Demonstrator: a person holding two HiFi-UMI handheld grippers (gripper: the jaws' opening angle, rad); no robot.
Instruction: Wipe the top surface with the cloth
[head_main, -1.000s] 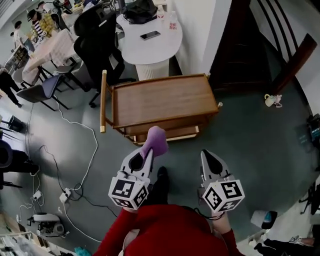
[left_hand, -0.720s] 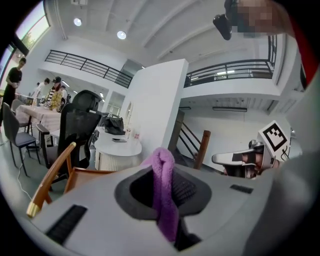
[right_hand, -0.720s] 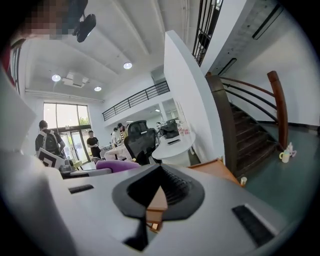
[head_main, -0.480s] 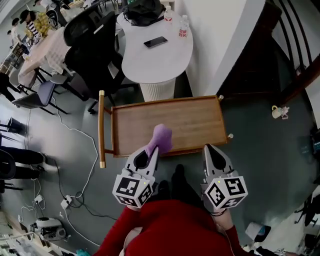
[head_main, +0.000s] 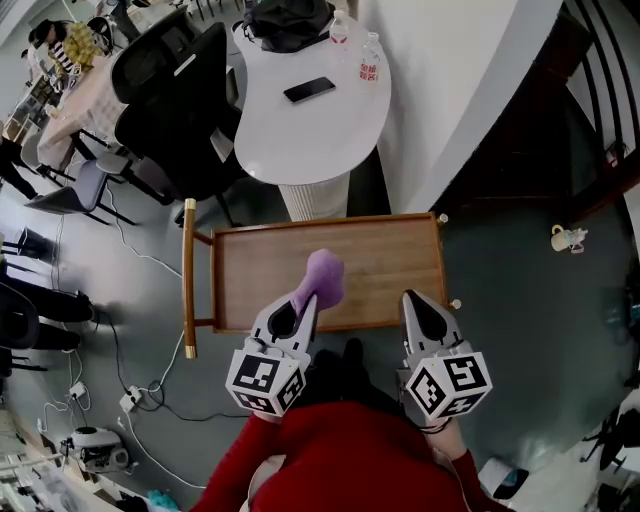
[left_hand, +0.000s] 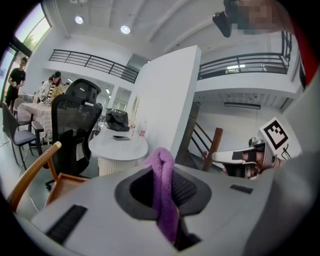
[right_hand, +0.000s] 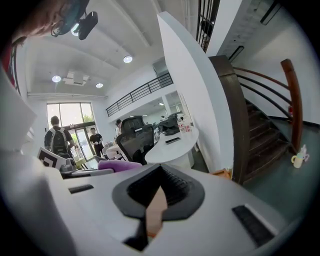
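A wooden cart (head_main: 380, 262) with a flat tray top and a long handle (head_main: 188, 280) on its left end stands just ahead of me in the head view. A purple cloth (head_main: 323, 274) hangs over the near part of that top, with my left gripper (head_main: 304, 303) shut on it. In the left gripper view the cloth (left_hand: 163, 186) sticks up from between the left gripper's (left_hand: 167, 210) jaws. My right gripper (head_main: 413, 301) is shut and holds nothing, hovering at the cart's near edge. The right gripper (right_hand: 154, 207) shows only a thin slit.
A white rounded table (head_main: 330, 130) with a phone (head_main: 308, 90), bottles (head_main: 370, 57) and a black bag stands behind the cart. Black office chairs (head_main: 170, 100) are at back left, cables (head_main: 130, 385) lie on the floor at left, and a dark staircase (head_main: 560, 110) is at right.
I have stepped up to the cart: it has come from well ahead to right under both grippers. The cloth stays held in the left gripper, now over the top.
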